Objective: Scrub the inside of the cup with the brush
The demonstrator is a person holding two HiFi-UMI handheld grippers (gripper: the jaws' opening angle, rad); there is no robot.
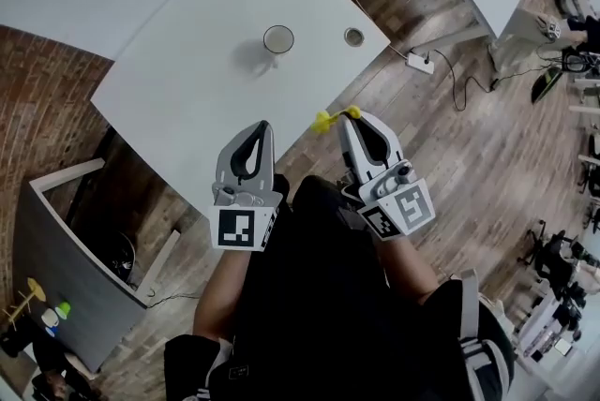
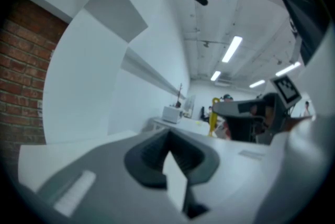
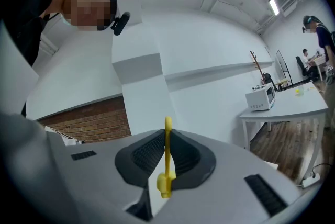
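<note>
Cup: We see a round cup [image 1: 278,39] from above. It has a dark rim and a pale inside, and it stands upright.
Cup's place: It sits on the white table [image 1: 178,90], about in the middle of the top.
Brush: Our brush [image 3: 167,163] is bright yellow. It has a thin stick and a fatter lump at one end.
Brush's place: In the head view the brush [image 1: 330,118] hangs in the air at the near edge of the table. It is not touching the top.
Right gripper: Our right gripper [image 3: 166,136] has its two fingers squeezed tight on the brush. The stick stands up between the dark ribbed pads [image 3: 146,155], and its tip pokes out past them. In the head view the right gripper [image 1: 345,120] is at the near edge of the table.
Left gripper: Our left gripper [image 2: 168,136] has its fingers pressed together with nothing in them. In the head view the left gripper [image 1: 262,129] is over the near edge of the table too.
Cup and fingers: The cup is well apart from both sets of fingers, farther in on the table. No finger touches it.
Small round thing: A small round thing [image 1: 353,37] also sits on the table, near its right edge.
</note>
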